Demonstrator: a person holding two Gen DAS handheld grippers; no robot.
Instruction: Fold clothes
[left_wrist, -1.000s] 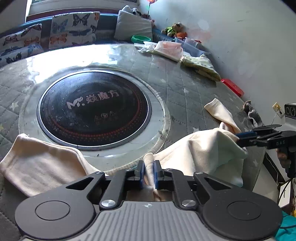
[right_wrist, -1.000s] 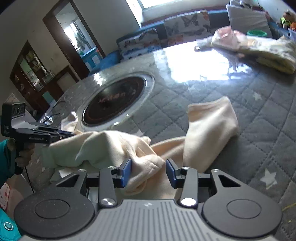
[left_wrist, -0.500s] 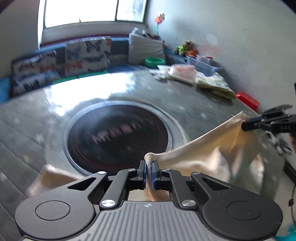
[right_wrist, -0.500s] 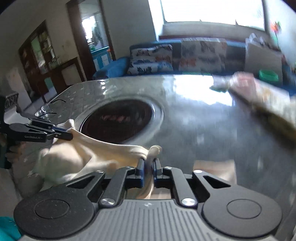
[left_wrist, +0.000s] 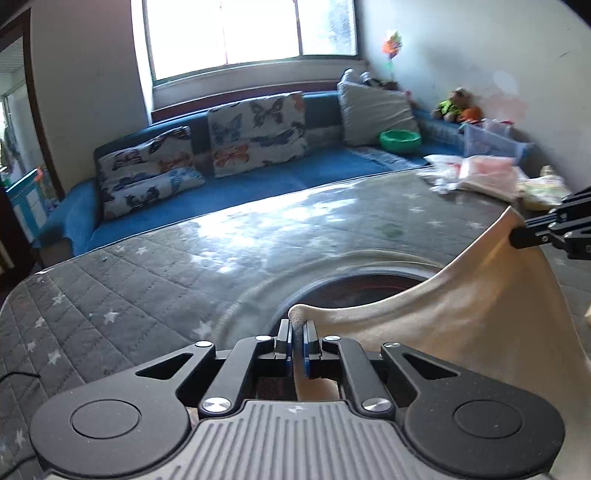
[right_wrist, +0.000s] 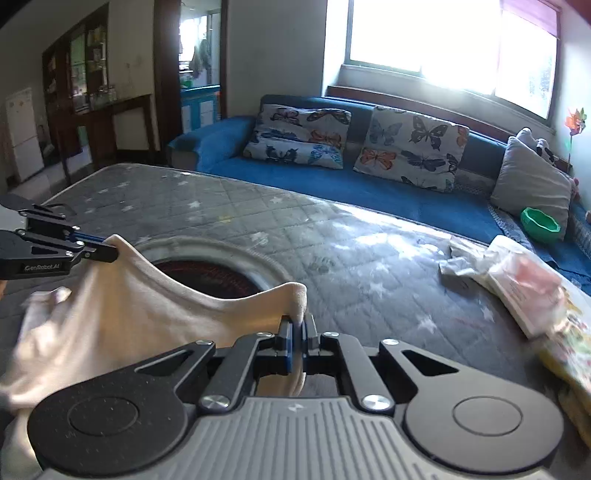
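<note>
The quilted table (left_wrist: 147, 280) ran wide in front of me, its round dark hob (right_wrist: 207, 275) sunk into the middle, and the blue sofa (right_wrist: 369, 192) with butterfly cushions stood behind it under the window. The cream garment (left_wrist: 461, 332) hung above the table, stretched between my two grippers, sagging in a curve over the hob. My left gripper (left_wrist: 297, 341) was clamped tight on one bunched corner of it, the jaws nearly touching with only cloth between them. My right gripper (right_wrist: 295, 341) had just been closing and was pinched just as tight on the opposite corner, a small fold of cloth poking up past the pads.

What worried me was the thinness of both holds: each took only a nub of fabric, so a sharp tug apart could, I judged, pull a corner free and drop that side in a heap. The lower part of the garment hung out of my sight, and if it dragged on the table while I laid it down it might crumple.

On the far right of the table lay a heap of other clothes and bags (right_wrist: 517, 280), well apart. A green bowl (right_wrist: 541, 223) sat on the sofa.
</note>
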